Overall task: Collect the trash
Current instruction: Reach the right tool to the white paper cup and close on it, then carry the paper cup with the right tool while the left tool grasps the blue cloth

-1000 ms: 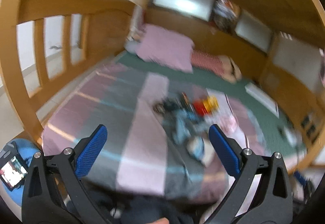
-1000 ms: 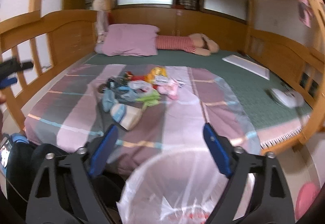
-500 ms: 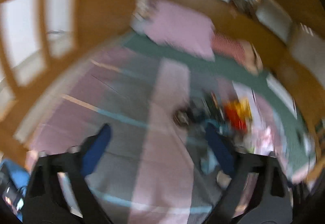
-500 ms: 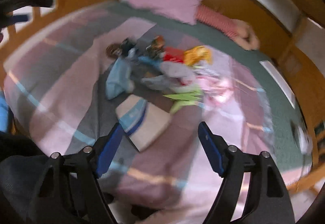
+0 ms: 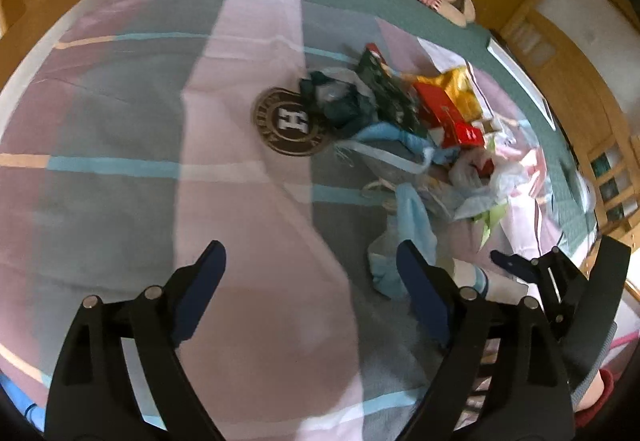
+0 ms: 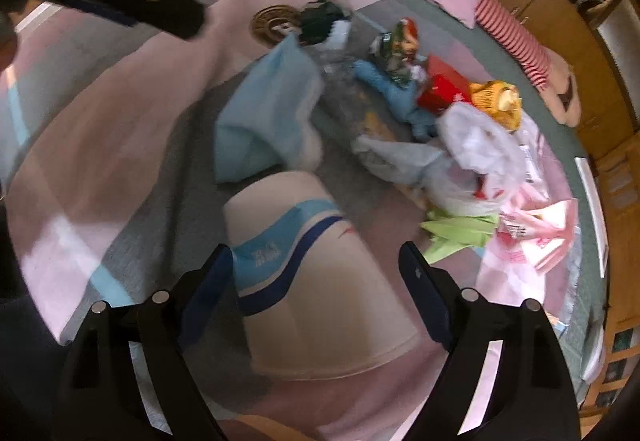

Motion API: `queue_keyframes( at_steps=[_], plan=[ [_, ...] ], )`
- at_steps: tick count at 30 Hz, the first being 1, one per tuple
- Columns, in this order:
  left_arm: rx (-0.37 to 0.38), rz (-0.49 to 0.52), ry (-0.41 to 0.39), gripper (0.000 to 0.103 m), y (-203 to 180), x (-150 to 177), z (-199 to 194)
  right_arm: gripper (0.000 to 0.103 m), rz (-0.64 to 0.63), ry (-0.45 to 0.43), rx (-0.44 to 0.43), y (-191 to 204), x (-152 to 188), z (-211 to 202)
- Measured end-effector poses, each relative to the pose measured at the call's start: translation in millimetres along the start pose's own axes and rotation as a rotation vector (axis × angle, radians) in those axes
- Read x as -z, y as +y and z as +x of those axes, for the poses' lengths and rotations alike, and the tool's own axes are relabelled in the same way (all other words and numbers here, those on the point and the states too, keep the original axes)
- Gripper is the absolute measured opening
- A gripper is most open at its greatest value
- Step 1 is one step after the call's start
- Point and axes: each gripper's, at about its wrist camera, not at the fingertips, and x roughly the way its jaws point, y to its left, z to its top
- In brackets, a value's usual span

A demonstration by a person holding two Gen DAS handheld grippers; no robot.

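Right claw (image 6: 316,273) opening, released, paper cup (image 6: 312,281) between its jaws; thin wall may crush if clenched hard.

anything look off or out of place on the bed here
Yes. A heap of trash sits mid-blanket: a paper cup tipped on its side, crumpled blue bags, a red box, a yellow wrapper, pink bags, and a round brown lid lying flat beside the pile.
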Motion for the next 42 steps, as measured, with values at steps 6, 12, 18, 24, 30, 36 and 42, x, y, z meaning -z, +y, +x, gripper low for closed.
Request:
queue_keyframes(
  at_steps=[6, 12, 18, 24, 30, 36, 42],
  plan=[
    [-0.019, 0.047, 0.015, 0.087, -16, -9, 20, 0.065, -0.021, -0.023, 0.002, 14, 7, -12],
    [-0.02, 0.038, 0.003, 0.087, -15, -8, 22, 0.038, -0.029, -0.078, 0.027, 19, 12, -41],
    [-0.012, 0.036, 0.0, 0.087, -16, -8, 22, 0.038, -0.054, -0.088, 0.061, 25, 17, -46],
    [0.0, 0.029, -0.002, 0.087, -15, -8, 24, 0.035, -0.098, -0.112, 0.119, 34, 21, -51],
    [0.021, 0.053, -0.016, 0.087, -24, -8, 23, 0.035, -0.125, -0.15, 0.173, 45, 24, -67],
    [0.017, 0.11, 0.008, 0.087, -40, -4, 33, 0.035, -0.11, -0.164, 0.164, 46, 24, -77],
    [0.008, 0.154, 0.029, 0.074, -52, 0, 45, 0.035, -0.094, -0.16, 0.149, 44, 25, -82]
  ],
)
